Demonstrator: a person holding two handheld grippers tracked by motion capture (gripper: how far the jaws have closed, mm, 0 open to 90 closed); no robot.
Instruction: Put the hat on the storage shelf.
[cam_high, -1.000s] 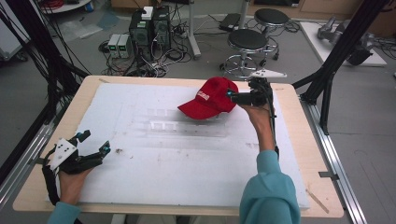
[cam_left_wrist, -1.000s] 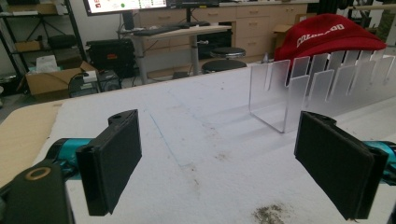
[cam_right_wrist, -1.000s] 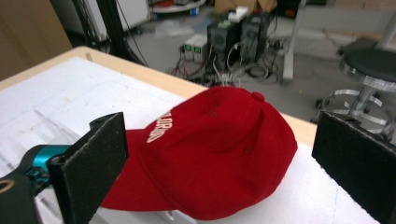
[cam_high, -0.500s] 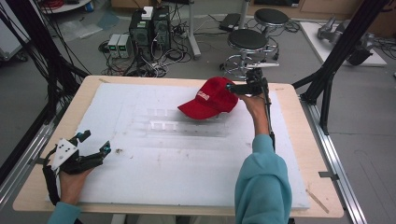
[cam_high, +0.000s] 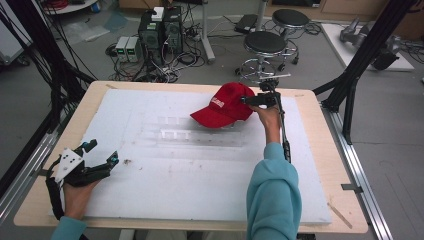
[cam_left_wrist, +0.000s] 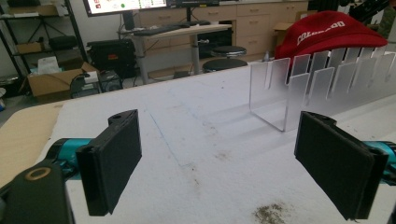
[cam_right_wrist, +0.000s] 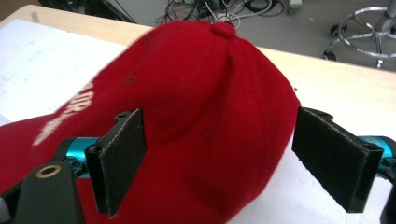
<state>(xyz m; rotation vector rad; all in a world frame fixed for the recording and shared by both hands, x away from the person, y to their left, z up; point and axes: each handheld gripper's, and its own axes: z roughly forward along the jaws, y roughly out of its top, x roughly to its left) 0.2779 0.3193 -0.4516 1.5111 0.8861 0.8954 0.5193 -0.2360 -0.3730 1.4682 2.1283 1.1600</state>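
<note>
**Right gripper spread wide at the back of a red cap**

Right gripper (cam_high: 254, 100) hovering at the crown of the red cap (cam_high: 224, 105), jaws wide apart and straddling the back panels without pinching. In the right gripper view, black pads (cam_right_wrist: 122, 158) flat on either side of the crown (cam_right_wrist: 201, 107), cloth filling the gap between them. Left gripper (cam_high: 95, 159) resting near the left front corner of the white mat (cam_high: 150, 195), jaws likewise apart, gripping nothing.

Cap sitting toward the far right of the mat, near the far edge, brim pointing toward the left, perched on one end of a clear plastic rack (cam_high: 200, 136).

Likely light and soft: woven cloth, stitched panels, small button on top, white lettering at the front. Crown apt to crumple under a squeeze; brim probably stiffer and the surer hold. A pinch on the back panel or brim edge ought to lift it easily, little risk of slipping on fabric against padded jaws.

Rack: frosted upright slats, thin, rigid, probably easy to nudge. Mat: matte, scuffed, smudged with dirt.
</note>
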